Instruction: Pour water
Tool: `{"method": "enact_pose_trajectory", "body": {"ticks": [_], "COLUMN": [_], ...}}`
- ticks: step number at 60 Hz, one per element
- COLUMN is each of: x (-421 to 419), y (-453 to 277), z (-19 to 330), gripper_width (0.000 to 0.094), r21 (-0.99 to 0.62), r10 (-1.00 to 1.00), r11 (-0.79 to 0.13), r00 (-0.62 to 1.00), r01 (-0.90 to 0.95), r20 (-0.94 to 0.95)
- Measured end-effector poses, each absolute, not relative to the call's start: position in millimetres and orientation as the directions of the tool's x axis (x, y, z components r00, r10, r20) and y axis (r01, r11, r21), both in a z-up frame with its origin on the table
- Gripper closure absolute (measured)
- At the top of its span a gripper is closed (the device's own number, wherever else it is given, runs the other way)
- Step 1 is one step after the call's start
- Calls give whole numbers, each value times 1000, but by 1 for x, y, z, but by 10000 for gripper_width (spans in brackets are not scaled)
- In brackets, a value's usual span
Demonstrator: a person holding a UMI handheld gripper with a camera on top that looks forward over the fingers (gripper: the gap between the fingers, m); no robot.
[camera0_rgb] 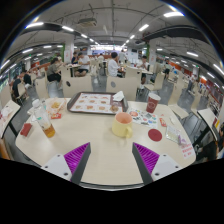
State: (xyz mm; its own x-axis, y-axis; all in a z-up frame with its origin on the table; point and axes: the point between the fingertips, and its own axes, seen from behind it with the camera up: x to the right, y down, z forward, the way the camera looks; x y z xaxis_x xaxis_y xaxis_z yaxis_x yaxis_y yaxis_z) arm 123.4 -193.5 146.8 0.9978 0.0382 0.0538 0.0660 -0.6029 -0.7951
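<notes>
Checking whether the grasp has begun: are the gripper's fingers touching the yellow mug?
Apart. The gripper view shows bare table between the open gripper and the yellow mug ahead.

My only view rides on the gripper (112,160), looking forward along its two fingers (70,160) — they frame the bottom, spread apart with nothing between them. I'm held above the near rim of a round table (105,160), looking slightly down across it, so the cup (122,125) and tray (93,103) sit beyond the fingers — the hall stretches far behind.
</notes>
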Motion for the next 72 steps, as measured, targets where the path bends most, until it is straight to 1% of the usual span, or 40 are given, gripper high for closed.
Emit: {"method": "enact_pose_trajectory", "body": {"ticks": [8, 17, 27, 34, 39, 46, 53, 60, 62, 64, 66, 70, 72], "x": [117, 84, 8, -59, -109, -164, -196, -210, -212, -214, -217, -220, -222], "y": [-192, -201, -212, -205, -189, -150, -103, -65, -57, -47, -44, -36, -34], "z": [146, 137, 113, 98, 94, 90, 89, 84, 81, 77, 72, 73, 73], "gripper_width": [86, 87, 87, 87, 82, 83, 85, 88, 101, 135, 199, 385, 397], "r21": [-795, -784, -772, -778, -796, -834, -875, -901, -906, -909, -910, -923, -926], "r10": [30, 25, 48, 89, 124, 161, 158, 138, 130, 124, 123, 125, 124], "r11": [-602, -615, -633, -626, -604, -550, -484, -434, -422, -416, -414, -385, -377], "r00": [997, 996, 998, 996, 991, 986, 986, 989, 991, 992, 992, 992, 992], "r01": [74, 81, 58, 49, 40, 47, 28, 20, 18, 18, 19, 17, 28], "r20": [70, 84, 36, -8, -44, -51, -55, -44, -41, -37, -35, -34, -21]}}
